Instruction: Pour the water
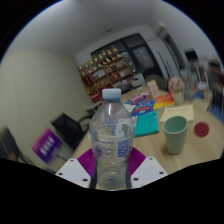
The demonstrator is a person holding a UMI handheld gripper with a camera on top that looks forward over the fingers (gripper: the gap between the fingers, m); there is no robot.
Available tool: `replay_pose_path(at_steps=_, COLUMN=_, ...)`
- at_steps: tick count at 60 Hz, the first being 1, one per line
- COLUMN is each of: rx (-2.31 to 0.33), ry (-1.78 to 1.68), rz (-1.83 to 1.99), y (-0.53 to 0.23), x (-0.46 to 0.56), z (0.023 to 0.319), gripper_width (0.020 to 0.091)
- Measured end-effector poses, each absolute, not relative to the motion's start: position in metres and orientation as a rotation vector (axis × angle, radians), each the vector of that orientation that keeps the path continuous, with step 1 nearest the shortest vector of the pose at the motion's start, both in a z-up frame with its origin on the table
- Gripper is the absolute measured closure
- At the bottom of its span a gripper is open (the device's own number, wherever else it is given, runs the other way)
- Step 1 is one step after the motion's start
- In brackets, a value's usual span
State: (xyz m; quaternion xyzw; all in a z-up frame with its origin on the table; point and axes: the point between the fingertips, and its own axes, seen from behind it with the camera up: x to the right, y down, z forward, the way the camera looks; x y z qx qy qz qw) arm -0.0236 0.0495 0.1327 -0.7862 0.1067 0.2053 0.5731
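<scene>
**Bottle Held Upright Above Table, Cup at Two O'Clock**

Between the two fingers of the gripper point(110, 172) stands a clear plastic bottle point(110, 140). Both pads point(86, 160) sit against its lower body, one at nine o'clock and one at three o'clock, so the fingers are closed to the width of the bottle and have hold of it. No gap is visible on either side. The bottle is upright, with a white cap point(112, 94) fitted at twelve o'clock. Its walls are ribbed and transparent; the water level inside cannot be made out.

At two o'clock from the bottle, just beyond the fingers, a pale green cup point(174, 134) stands upright on the wooden table point(205, 148). Cup and bottle are apart, not touching. The cup mouth faces up; its contents cannot be seen.

At three o'clock from the cup, a small red round object point(202, 129) lies flat on the table. Behind the bottle and cup, at one o'clock, a teal sheet point(146, 124) lies on the table, with several colourful packets point(150, 101) beyond it.

At nine o'clock from the bottle, a dark chair point(66, 129) stands beside the table edge, with a purple item point(46, 146) near it. Farther off, at twelve o'clock, shelving point(105, 70) with assorted goods stands against the wall.
</scene>
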Motion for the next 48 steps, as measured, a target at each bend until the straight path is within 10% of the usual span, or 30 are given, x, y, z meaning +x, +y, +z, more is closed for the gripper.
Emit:
replay_pose_path(at_steps=25, rx=-1.311, ry=1.356, rz=1.805, y=0.098, x=0.026, z=0.192, gripper_width=0.0709)
replay_pose_path(at_steps=48, rx=-1.04, ry=1.492, rz=2.007, y=0.068, x=0.024, z=0.216, gripper_width=0.0708)
